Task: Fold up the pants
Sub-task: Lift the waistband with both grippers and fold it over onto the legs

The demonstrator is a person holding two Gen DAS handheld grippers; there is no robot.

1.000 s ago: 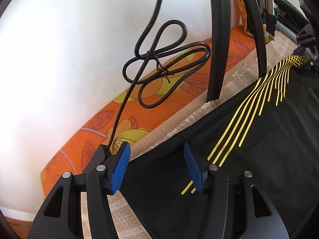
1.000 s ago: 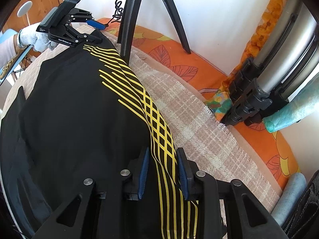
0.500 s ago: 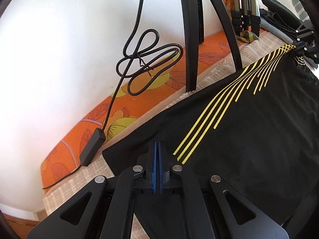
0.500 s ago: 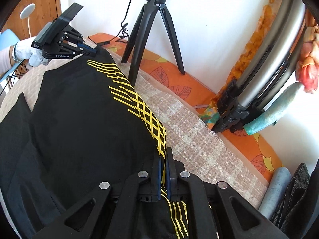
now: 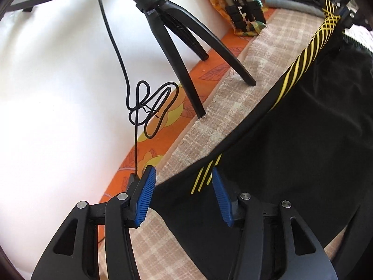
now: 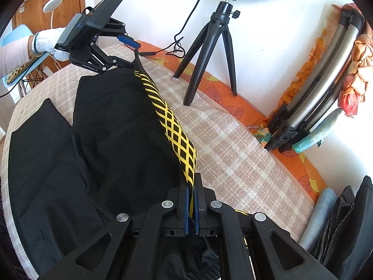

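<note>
Black pants with yellow stripes [image 6: 121, 135] lie spread across a beige plaid woven blanket [image 6: 233, 154], the striped side seam lifted into a ridge that runs between the two grippers. The stripes cross into a lattice [image 6: 179, 140] ahead of the right fingers and thin to parallel lines toward the left ones. The cloth looks smooth and matte. The left gripper [image 5: 181, 194] has its ribbed blue pads [image 5: 145, 196] apart, with the pants hem and three short yellow lines lying between them. White lettering on its black body, seen from the right wrist, reads "GenRobot.AI" [image 6: 89, 67]. The right gripper [image 6: 191, 207] is clamped on the yellow-latticed seam. Beyond the fingers stands a black plastic tripod [image 6: 209, 53] on an orange floral mattress [image 6: 235, 106].
</note>
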